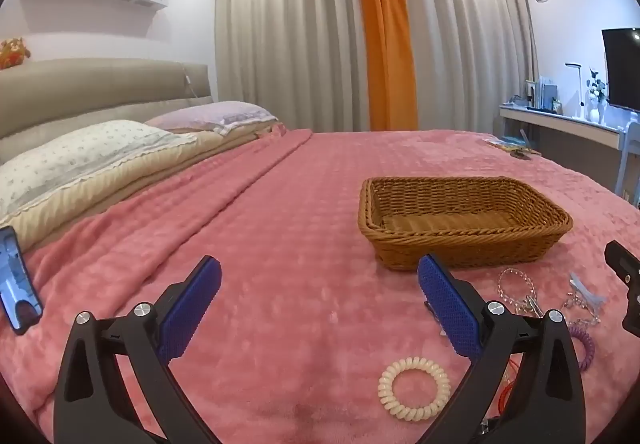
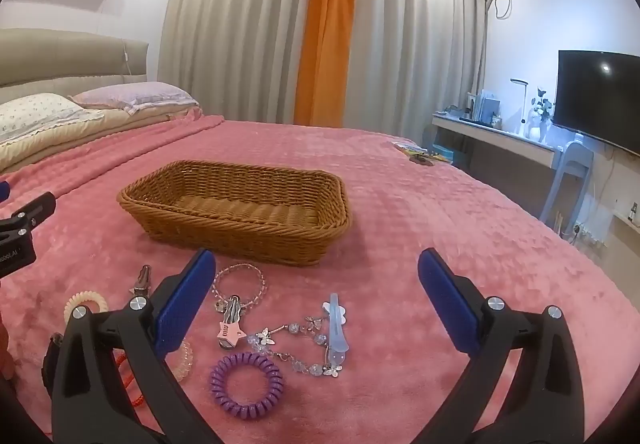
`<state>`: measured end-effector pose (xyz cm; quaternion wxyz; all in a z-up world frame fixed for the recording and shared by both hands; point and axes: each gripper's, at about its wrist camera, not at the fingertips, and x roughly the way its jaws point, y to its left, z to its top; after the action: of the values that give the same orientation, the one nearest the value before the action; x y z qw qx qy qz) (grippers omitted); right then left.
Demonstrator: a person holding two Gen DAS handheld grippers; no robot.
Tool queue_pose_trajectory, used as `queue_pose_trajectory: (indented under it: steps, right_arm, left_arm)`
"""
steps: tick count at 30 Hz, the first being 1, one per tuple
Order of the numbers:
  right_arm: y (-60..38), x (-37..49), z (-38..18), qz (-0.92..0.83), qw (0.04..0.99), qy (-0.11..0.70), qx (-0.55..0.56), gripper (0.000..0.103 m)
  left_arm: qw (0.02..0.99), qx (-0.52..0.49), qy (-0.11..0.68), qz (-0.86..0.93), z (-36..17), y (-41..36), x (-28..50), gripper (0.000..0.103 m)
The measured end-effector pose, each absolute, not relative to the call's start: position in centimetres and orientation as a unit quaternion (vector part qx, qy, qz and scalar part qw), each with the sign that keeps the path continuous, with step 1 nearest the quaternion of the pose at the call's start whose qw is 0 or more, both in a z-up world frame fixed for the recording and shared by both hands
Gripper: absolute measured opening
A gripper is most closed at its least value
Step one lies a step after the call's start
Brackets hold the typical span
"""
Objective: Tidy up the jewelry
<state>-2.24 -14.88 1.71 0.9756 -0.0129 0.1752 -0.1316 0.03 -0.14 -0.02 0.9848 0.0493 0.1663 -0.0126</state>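
An empty brown wicker basket (image 1: pixel 464 222) (image 2: pixel 236 205) sits on the pink blanket. In front of it lie loose pieces: a cream spiral hair tie (image 1: pixel 414 388) (image 2: pixel 84 302), a purple spiral hair tie (image 2: pixel 246 384) (image 1: pixel 582 344), a clear bead bracelet (image 2: pixel 240 284) (image 1: pixel 516 282), a pink star clip (image 2: pixel 229 324), a light blue hair clip (image 2: pixel 336 328) and a butterfly bead chain (image 2: pixel 296 348). My left gripper (image 1: pixel 320 296) is open and empty, left of the pile. My right gripper (image 2: pixel 316 292) is open and empty above the pile.
A phone (image 1: pixel 18 284) stands at the left edge of the bed. Pillows (image 1: pixel 92 155) lie at the headboard. Small items (image 2: pixel 424 153) lie at the bed's far right edge. A desk (image 2: pixel 496 135), a chair (image 2: pixel 568 179) and a TV (image 2: pixel 600 99) stand right of the bed.
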Motion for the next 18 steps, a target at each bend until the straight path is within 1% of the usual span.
queue_pose_trajectory:
  steps: [7, 9, 14, 18]
  right_arm:
    - [-14.8, -2.2, 1.7, -0.132, 0.974, 0.181, -0.015, 0.096]
    - [-14.6, -1.6, 1.5, -0.132, 0.974, 0.184, -0.011, 0.096]
    - [-14.4, -1.8, 1.4, -0.131, 0.974, 0.183, -0.013, 0.096]
    - [-14.8, -2.0, 1.8, -0.128, 0.974, 0.185, -0.008, 0.096]
  left_arm:
    - [0.985, 0.039, 0.169, -0.02, 0.1, 0.4, -0.1, 0.096]
    - [0.985, 0.031, 0.171, -0.017, -1.1, 0.4, 0.3, 0.096]
    - [0.987, 0.005, 0.158, -0.015, -1.3, 0.9, -0.5, 0.096]
    - [0.986, 0.002, 0.166, -0.019, -1.5, 1.0, -0.3, 0.096]
